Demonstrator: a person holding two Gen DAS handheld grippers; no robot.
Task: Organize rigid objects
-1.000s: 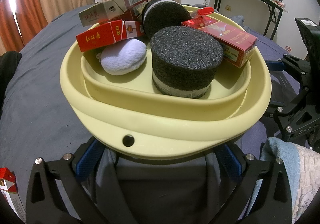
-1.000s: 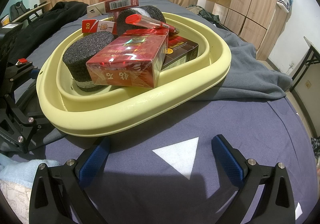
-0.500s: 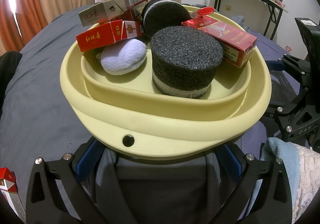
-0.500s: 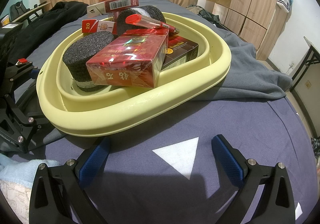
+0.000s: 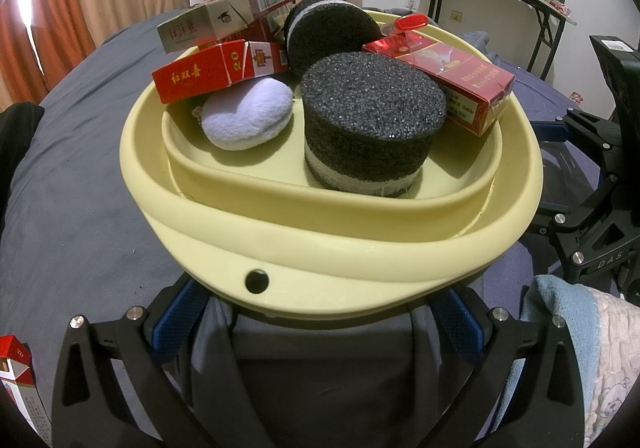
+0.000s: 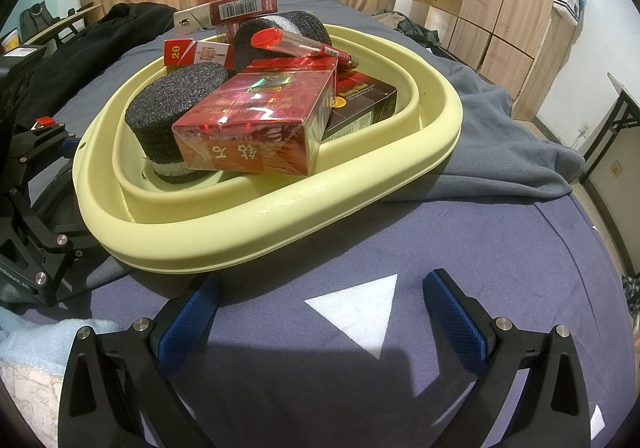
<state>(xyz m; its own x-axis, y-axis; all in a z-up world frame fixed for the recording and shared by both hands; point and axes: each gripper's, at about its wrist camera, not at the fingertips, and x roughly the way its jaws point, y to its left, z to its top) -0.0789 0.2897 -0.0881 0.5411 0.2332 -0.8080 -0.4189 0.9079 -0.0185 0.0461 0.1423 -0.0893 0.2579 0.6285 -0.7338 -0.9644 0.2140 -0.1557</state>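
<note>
1. Left gripper (image 5: 320, 312): jaws spread wide, blue pads either side of the yellow basin's near wall; fingertips hidden under its rim, contact cannot be told.
2. Right gripper (image 6: 320, 312): jaws apart, nothing between them; they sit over bare blue bedding with a white triangle (image 6: 356, 308) between the pads.
3. Basin (image 5: 320, 248), collapsed flat, lies on the bed. Left view: fills centre frame, dark rivet (image 5: 257, 281) at 6 o'clock on its wall. Right view: basin (image 6: 280, 215) lies at 11 o'clock from the jaws, near but apart.
4. Contents, left view: black foam cylinder (image 5: 372, 119) upright at centre; second foam cylinder (image 5: 332, 33) behind it at 12 o'clock, tipped on its side; lilac plush pad (image 5: 246, 117) at 9 o'clock of the first cylinder, just beside it.
5. Red pack (image 5: 216, 71) leans on the basin's 10 o'clock rim, over the plush. White-and-red pack (image 5: 228, 11) stacked above it.
6. Large red box (image 5: 448, 79) leans on the 2 o'clock rim, touching the front cylinder.
7. Right view: same red box (image 6: 256, 131) foremost, a dark box (image 6: 360, 103) at its 3 o'clock, red-capped pen (image 6: 304, 45) lying across the top.
8. Another red-and-white pack (image 5: 18, 380) at 8 o'clock frame edge, left view, outside the basin.
9. Grey blanket (image 6: 500, 135) under the basin's far side.
</note>
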